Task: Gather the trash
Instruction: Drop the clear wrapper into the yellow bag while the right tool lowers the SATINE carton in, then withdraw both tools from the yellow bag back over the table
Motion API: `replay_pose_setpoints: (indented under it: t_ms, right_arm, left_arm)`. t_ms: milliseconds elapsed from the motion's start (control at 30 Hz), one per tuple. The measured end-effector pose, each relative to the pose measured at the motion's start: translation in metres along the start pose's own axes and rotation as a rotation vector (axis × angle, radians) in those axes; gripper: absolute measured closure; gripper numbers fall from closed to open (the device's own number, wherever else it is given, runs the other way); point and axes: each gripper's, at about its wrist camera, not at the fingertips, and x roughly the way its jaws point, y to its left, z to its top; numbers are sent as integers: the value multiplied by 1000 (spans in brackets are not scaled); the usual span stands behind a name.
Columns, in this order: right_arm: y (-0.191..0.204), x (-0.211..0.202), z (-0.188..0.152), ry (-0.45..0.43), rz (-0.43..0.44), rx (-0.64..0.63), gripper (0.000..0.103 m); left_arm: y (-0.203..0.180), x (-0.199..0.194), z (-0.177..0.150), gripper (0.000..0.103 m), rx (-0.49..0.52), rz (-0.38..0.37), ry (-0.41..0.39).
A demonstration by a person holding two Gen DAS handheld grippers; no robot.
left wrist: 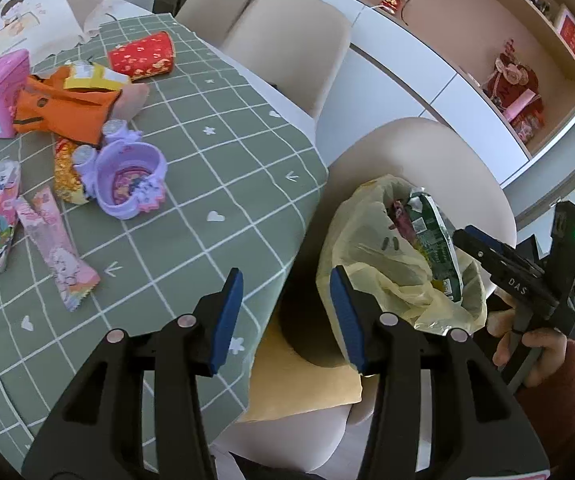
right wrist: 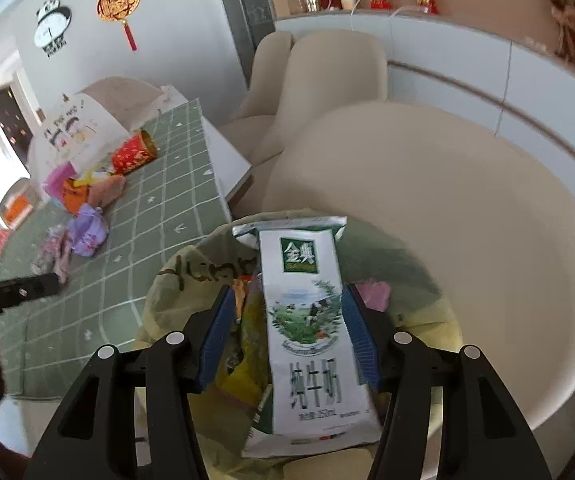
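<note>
Dropping the milk carton [right wrist: 307,320] into the yellow bag [right wrist: 175,280]: right gripper [right wrist: 287,336] stands apart around it; left gripper [left wrist: 285,312] gapes empty. Next, reach ten o'clock for the pink wrapper [left wrist: 61,256] on the table [left wrist: 215,140].

soft even daylight, indoor, bright; shadows faint. strong fisheye bend, dark vignette at corners in both views. right wrist view: far left of the table [right wrist: 175,200] smeared by motion blur, doorway at left blown out white. left wrist view sharp.
</note>
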Motion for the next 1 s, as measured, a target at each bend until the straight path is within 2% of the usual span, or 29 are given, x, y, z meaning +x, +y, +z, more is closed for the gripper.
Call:
replay_pose_setpoints:
  t_ms: [67, 167, 333, 433, 767, 1000]
  right_arm:
    - [3, -1, 1, 0, 21, -7, 51]
    - [5, 6, 4, 18, 109, 50, 51]
    - [4, 46, -10, 187, 134, 169, 51]
    - [5, 54, -20, 225, 124, 196, 51]
    - [44, 4, -6, 42, -47, 100, 51]
    - [102, -20, 5, -92, -25, 71, 51]
  left_arm:
    - [6, -3, 0, 60, -8, 3, -1]
    - [15, -6, -1, 59, -17, 6, 4]
    - [35, -16, -6, 59, -27, 17, 7]
    - [52, -26, -7, 59, -39, 31, -1]
    - [126, -61, -11, 55, -41, 85, -72]
    - [202, -90, -6, 55, -63, 126, -135]
